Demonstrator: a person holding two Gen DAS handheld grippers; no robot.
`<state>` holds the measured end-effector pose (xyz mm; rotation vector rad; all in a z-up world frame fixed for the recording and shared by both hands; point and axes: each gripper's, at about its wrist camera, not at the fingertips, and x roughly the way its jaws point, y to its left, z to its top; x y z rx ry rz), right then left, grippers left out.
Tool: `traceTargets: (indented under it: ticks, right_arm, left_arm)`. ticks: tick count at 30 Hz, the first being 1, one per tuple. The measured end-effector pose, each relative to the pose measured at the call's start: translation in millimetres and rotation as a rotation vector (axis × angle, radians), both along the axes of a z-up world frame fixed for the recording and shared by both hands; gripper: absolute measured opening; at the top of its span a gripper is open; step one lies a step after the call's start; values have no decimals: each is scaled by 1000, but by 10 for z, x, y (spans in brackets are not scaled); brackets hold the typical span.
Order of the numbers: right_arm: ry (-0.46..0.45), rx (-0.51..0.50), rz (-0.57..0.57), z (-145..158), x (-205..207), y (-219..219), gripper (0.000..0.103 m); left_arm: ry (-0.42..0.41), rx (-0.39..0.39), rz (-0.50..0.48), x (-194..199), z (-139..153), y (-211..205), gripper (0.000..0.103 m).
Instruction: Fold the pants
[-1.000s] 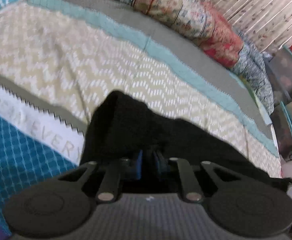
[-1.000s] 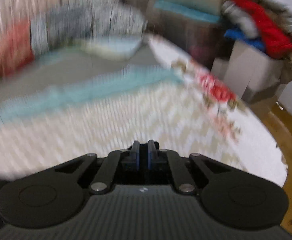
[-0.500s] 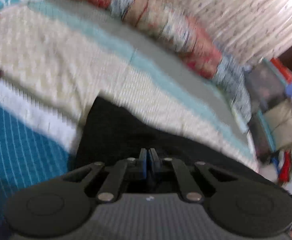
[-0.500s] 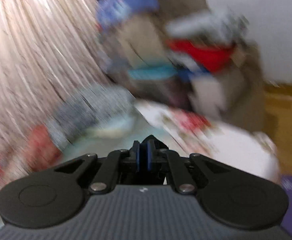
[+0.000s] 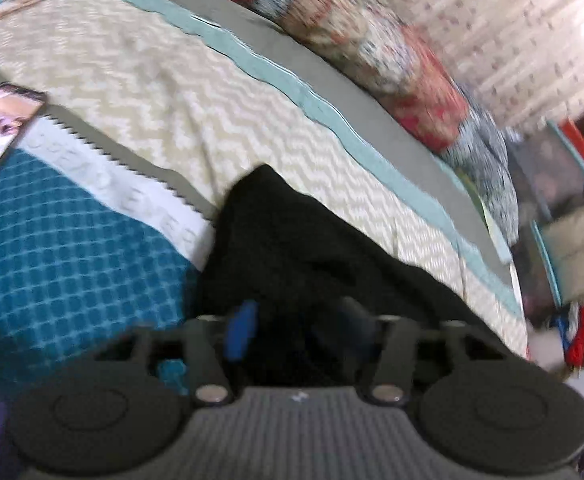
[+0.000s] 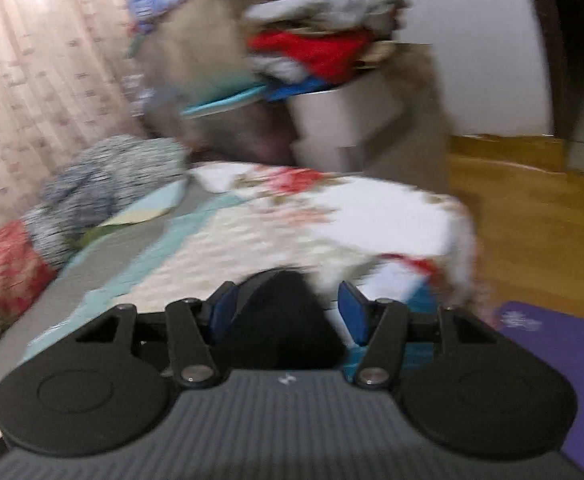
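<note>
Left gripper (image 5: 298, 322): jaws just opened, pants (image 5: 292, 240) lying between, unpressed.
Right gripper (image 6: 288, 312): likewise opened over pants (image 6: 280, 312).
Bed (image 5: 140, 92): pants laid on it.

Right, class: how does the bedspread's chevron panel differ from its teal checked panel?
The chevron panel is cream and beige zigzag; the teal checked panel is deep blue-green with a pale grid. The chevron panel lies nearer the pillows, the teal one nearer the camera. Both touch the black pants.
</note>
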<state>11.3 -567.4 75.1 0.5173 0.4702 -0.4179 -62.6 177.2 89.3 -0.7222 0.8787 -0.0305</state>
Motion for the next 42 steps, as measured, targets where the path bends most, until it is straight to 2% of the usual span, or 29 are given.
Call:
traceTargets:
  ticks: [3,5,8,9,10,11,12,13,14,16,17,18,19,21,22,23,24,26,27,28,29,30,31,33,35,38,40,42]
  right_arm:
    - [-16,49,146,10,162,393,59]
    - [1,85,297,-34,356,786,59]
    - [54,123,579,-112,625,1528,59]
    - [67,110,670,-105,680,1790,59]
    - [72,87,761,-87,719,2065,59]
    - [73,65,859,-68,748,2370,59]
    - [75,51,957,-57,786,2654,59]
    - [75,44,1047,-48,816,2941,59]
    - [77,39,1112,-56,847,3158,59]
    - [100,38,1228,-135,930,3614,57]
    - [129,39,1273,-200,961,3789,52]
    - [182,41,1317,-290,972,3965,44]
    - [256,50,1372,-398,967,4136,26]
    - [343,27,1469,-535,823,4343,23]
    - [331,-35,1505,-561,708,4396,23]
    - [302,-79,1520,-534,624,4407,25]
    - [300,-81,1527,-495,606,4420,25]
    - [307,-22,1513,-437,680,4338,25]
    - [300,-3,1506,-413,695,4308,25]
    - [288,-2,1496,-381,693,4310,25]
    - [271,-14,1489,-332,681,4319,26]
    - [251,-24,1484,-281,645,4326,26]
    - [226,-29,1476,-230,629,4322,27]
    - [182,-20,1451,-145,648,4335,27]
    - [145,-10,1419,-147,697,4376,28]
    - [131,-8,1340,-215,748,4351,28]
    - [177,5,1294,-350,811,4306,28]
    - [285,19,1274,-574,860,4379,28]
  left_arm:
    - [33,-31,13,-5,-102,48,55]
    - [54,-60,4,17,-181,32,57]
    - [56,-85,-13,84,-246,-4,69]
    - [54,-90,-13,117,-261,-34,75]
    - [52,-101,-13,150,-282,-43,75]
    - [50,-110,-13,176,-302,-47,73]
    - [48,-117,-15,207,-326,-53,55]
    - [56,-118,-21,243,-358,-66,31]
    - [71,-118,-28,267,-392,-74,25]
    - [68,-110,-26,240,-405,-72,19]
    - [45,-87,-35,192,-351,-80,18]
    - [13,-62,-45,118,-278,-81,17]
    - [-21,-40,-58,30,-198,-73,17]
    - [-94,3,-95,-178,-50,-53,17]
    - [-110,20,-122,-273,-24,-52,17]
    - [-108,37,-138,-333,-38,-66,18]
    - [-88,65,-147,-383,-100,-86,22]
    - [23,115,-132,-391,-304,-110,27]
    - [65,87,-110,-388,-409,-75,34]
    - [65,35,-90,-400,-446,-22,36]
    - [48,-23,-66,-414,-443,42,38]
    - [28,-52,-51,-424,-413,91,47]
    - [-9,-65,-26,-438,-349,145,61]
    - [-50,-54,16,-435,-244,216,68]
    - [-91,-65,39,-394,-152,285,68]
    - [-168,-134,54,-360,-46,323,67]
    - [-198,-177,19,-260,-16,250,66]
    - [-184,-164,-33,-127,1,70,65]
